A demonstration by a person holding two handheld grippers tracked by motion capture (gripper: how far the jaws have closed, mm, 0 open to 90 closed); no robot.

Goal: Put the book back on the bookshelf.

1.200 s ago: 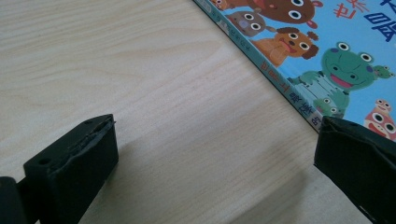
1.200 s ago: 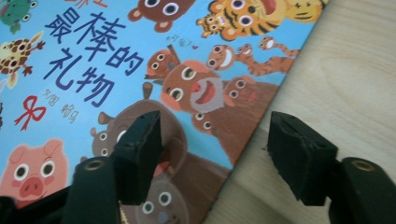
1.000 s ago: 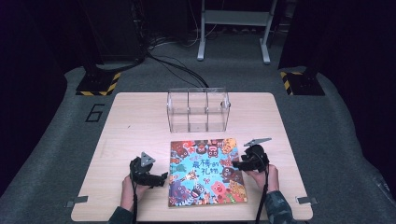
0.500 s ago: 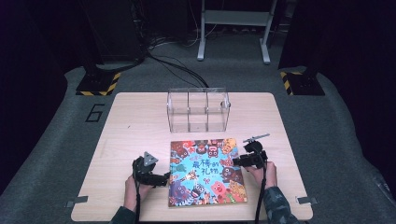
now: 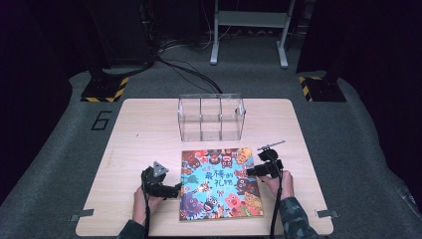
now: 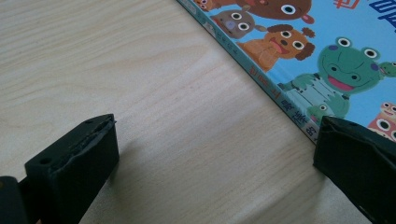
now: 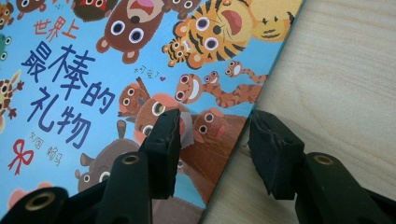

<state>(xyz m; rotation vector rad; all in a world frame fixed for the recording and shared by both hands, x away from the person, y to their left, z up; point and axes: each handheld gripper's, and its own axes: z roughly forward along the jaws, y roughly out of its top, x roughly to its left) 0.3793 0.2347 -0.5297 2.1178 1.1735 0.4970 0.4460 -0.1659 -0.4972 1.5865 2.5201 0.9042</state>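
Note:
A picture book with cartoon animals on a blue cover lies flat near the table's front edge. My right gripper reaches in from the right. In the right gripper view its jaws have just been closing. One pad rests on the book's cover and the other is against its right edge, so they are shut on that edge. My left gripper rests at the book's left side. Its jaws stand wide open on bare wood, with one tip at the book's spine.
A clear plastic box with three compartments stands behind the book. Bare wooden table lies to the left and back. Grey floor surrounds the table, with striped stand bases and a metal frame beyond.
The right gripper has rolled so its grey plate tips upward, and its jaws have narrowed at the book's right edge. The left gripper and the book stay where they were.

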